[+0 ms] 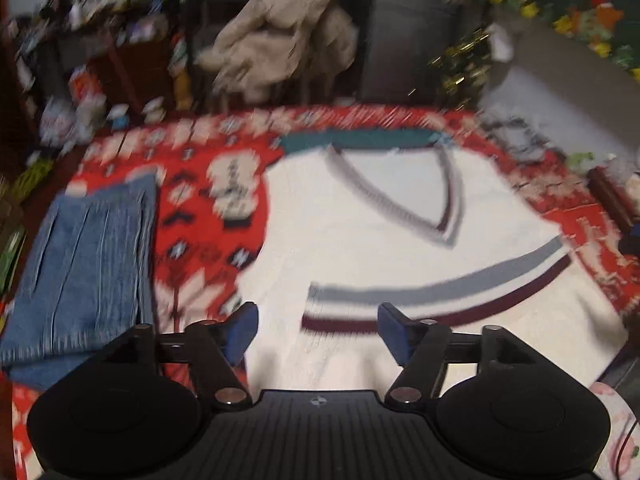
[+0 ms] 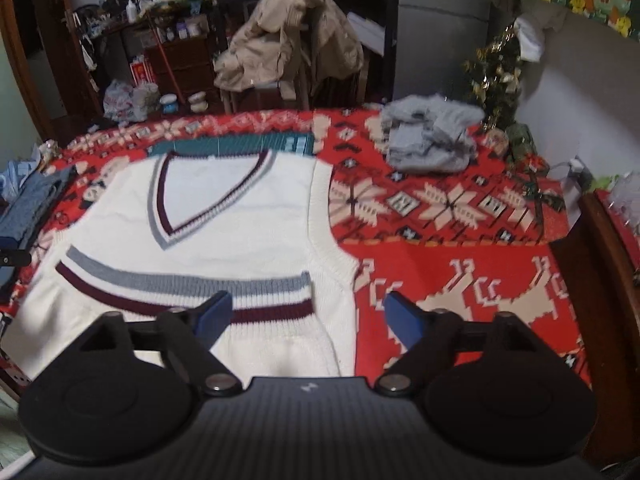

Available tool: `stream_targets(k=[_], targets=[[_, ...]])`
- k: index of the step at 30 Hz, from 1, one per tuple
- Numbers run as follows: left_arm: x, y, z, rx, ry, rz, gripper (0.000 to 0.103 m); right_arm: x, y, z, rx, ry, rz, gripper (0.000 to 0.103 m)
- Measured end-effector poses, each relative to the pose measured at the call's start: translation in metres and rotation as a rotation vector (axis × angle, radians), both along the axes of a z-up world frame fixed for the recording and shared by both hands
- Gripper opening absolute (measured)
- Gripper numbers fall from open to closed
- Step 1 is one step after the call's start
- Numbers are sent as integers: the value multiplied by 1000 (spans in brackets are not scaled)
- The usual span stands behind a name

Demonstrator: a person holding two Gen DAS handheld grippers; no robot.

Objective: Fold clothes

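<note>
Spread flat across a red patterned blanket point(image 2: 460, 264): a white V-neck sweater vest point(image 2: 224, 224), grey and maroon trim at neckline and hem, with the striped hem folded up over the body toward the neck. Under its collar edge, a teal mat point(image 2: 240, 145). Poised above the vest's near edge, the left gripper point(image 1: 318, 330), blue fingers point(image 1: 244, 330) spread wide, holding nothing; motion blur throughout that view. Hovering over the vest's right edge and the bare blanket, the right gripper point(image 2: 308, 318), fingers point(image 2: 404, 320) likewise spread apart and empty. Left of the vest, just beside it, folded blue jeans point(image 1: 86, 264). On the blanket's far right, well apart from the vest, a crumpled grey garment point(image 2: 430, 140). Beyond the blanket, a beige coat point(image 2: 292, 32) draped over a chair, cluttered shelves point(image 2: 160, 36) at left, a small decorated Christmas tree point(image 2: 496, 76) near the right wall.
</note>
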State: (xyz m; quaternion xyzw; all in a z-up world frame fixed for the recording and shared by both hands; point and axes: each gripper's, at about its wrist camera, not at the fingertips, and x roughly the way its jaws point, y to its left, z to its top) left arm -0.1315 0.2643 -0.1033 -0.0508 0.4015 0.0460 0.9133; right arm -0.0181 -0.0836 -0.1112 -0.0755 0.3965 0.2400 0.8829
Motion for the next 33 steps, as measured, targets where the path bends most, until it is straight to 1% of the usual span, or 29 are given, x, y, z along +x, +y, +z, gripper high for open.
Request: stream_targets(k=[3,5,9,11,13,14,17,18,20,22,23,24,25,26,27,28,29,30,31,33], targets=[[-3,-9,8,28,-15,-58,72,-5,-8,15,37,-29,-37,102],[-8,-16,10,41,-29,-81,72,-10,-11,22,50,-68,-46,102],[-20,-30,8,81,-75,-100,72,-25,-15,23,65,-90,52,102],[-24,-38,7,116,-93,-125,72,-33,-15,22,72,-91,111,102],[-29,-44,5,132,-111,-157,72,-40,-18,22,91,-90,138,102],[-30,-44,4,114,-111,-171,72,-41,-19,23,100,-86,146,102],[-33,-43,0,19,-98,-209,72,-48,-22,25,111,-82,169,102],[-34,-42,-2,-12,-93,-221,72,-52,-22,25,101,-84,172,102],[-36,-45,-5,-43,-87,-215,72,-61,-23,24,88,-105,174,102],[-39,-51,-10,-101,-82,-234,64,-71,-22,18,85,-80,187,101],[-41,-54,-13,-133,-79,-246,59,-77,-19,12,84,-68,204,100],[-42,-59,-16,-150,-76,-258,53,-84,-16,6,84,-57,222,92],[-44,-67,-20,-145,-72,-271,48,-91,-11,0,73,-58,243,82],[-46,-76,-23,-133,-68,-283,36,-98,-5,-6,55,-59,261,79],[-49,-86,-27,-115,-66,-299,27,-107,1,-12,35,-67,285,73],[-52,-96,-31,-86,-62,-328,27,-116,7,-17,16,-75,310,67],[-54,-106,-35,-53,-56,-361,27,-125,13,-23,-4,-84,334,64],[-56,-116,-38,-19,-50,-395,24,-133,20,-28,-38,-97,375,58],[-58,-125,-42,19,-46,-433,24,-142,28,-33,-87,-121,421,51],[-62,-140,-49,93,-42,-507,23,-160,44,-45,-200,-178,521,45]])
